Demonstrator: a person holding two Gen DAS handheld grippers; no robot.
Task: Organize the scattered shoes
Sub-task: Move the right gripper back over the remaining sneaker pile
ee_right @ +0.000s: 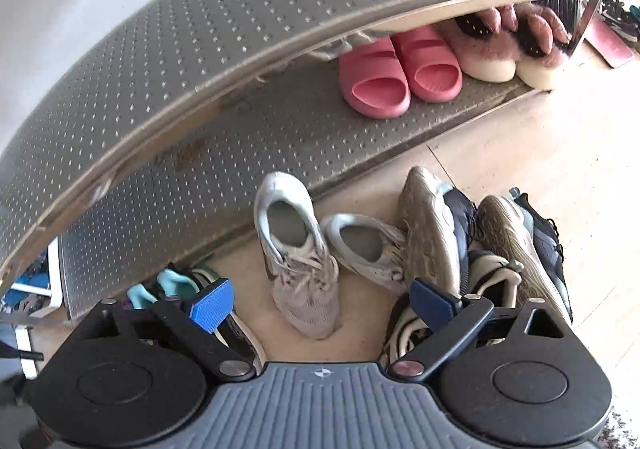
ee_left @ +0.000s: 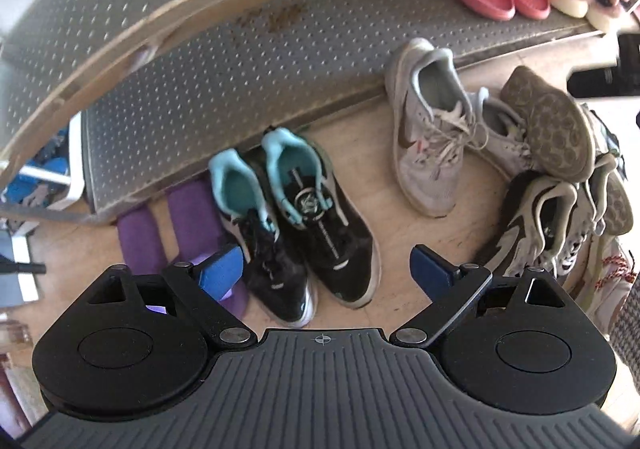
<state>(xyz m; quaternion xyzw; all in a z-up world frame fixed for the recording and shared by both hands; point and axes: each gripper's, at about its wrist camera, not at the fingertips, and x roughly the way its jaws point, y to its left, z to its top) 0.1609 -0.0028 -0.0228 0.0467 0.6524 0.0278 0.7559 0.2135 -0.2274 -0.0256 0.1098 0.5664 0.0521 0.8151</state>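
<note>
The black pair (ee_left: 308, 225), teal-lined, stands side by side on the floor just ahead of the left tool (ee_left: 326, 269), heels toward the rack (ee_left: 200, 89), with two purple slippers (ee_left: 176, 225) touching its left side. The left tool's pads are spread wide with nothing between them, and its left pad overlaps the nearer black shoe in view, so a drop from here could catch both the shoe and a purple slipper, or pinch only the laces and let the shoe swing and fall. The right tool (ee_right: 322, 303) is likewise wide apart and empty, poised over the grey pair (ee_right: 304, 249): one grey shoe points toward the tool, the other lies angled against it with tangled laces, so lifting one may drag its mate. To the right of that tool a heap (ee_right: 480, 249) of dark and olive-soled shoes leans on edge against the grey ones; pulling a grey shoe out could, I judge, tip the heap over. Ahead, the rack's lower shelf already holds pink slides (ee_right: 396, 73) and furry slippers (ee_right: 508, 49) at its right, and the low upper shelf leaves little clearance, so a shoe carried in tilted could strike its edge.
</note>
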